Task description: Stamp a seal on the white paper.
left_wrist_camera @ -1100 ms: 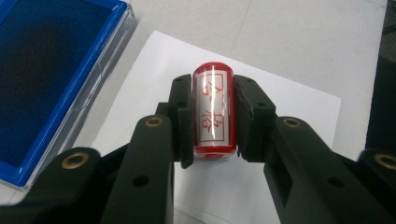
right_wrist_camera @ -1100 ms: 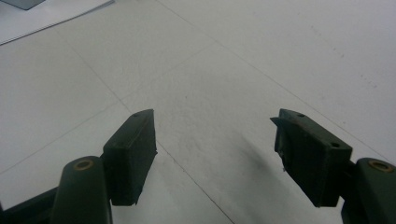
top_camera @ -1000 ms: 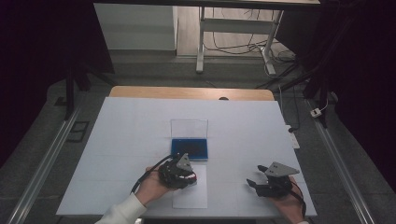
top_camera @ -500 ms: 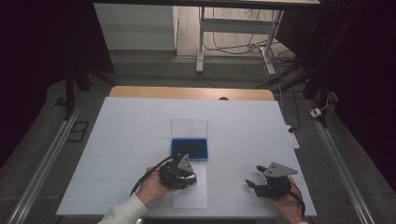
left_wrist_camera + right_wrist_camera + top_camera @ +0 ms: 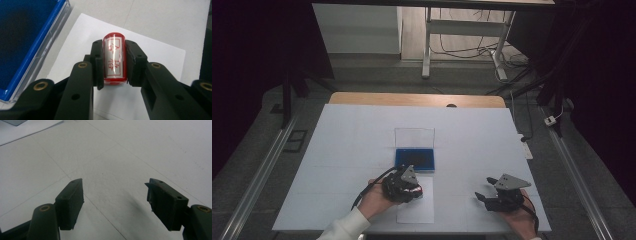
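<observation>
We see the left gripper (image 5: 113, 65) clamped on a red stamp (image 5: 114, 60), one black jaw pressed to each side of its round body. The stamp has a silvery label with red characters running along its length. It hangs over a white sheet of paper (image 5: 150, 55), and we cannot tell whether its end touches the sheet. In the high view the left gripper (image 5: 404, 184) sits in the person's left hand (image 5: 374, 200), above the near part of that same paper (image 5: 416, 212).

Just beyond the paper, on its far side, lies a blue ink pad (image 5: 415, 160) in a clear case, its see-through lid (image 5: 414, 138) standing open behind it. In the left gripper view the ink pad (image 5: 22, 37) lies just beside the paper's edge, to the left of the stamp.

To the right of the paper, well apart from it, we see the right gripper (image 5: 492, 196) in the person's right hand (image 5: 519, 220). Its jaws stand wide apart with nothing between them. In its own view the right gripper (image 5: 115, 205) hangs low over the bare white table (image 5: 140, 150), with a corner of the paper (image 5: 27, 130) far off at the upper left.
</observation>
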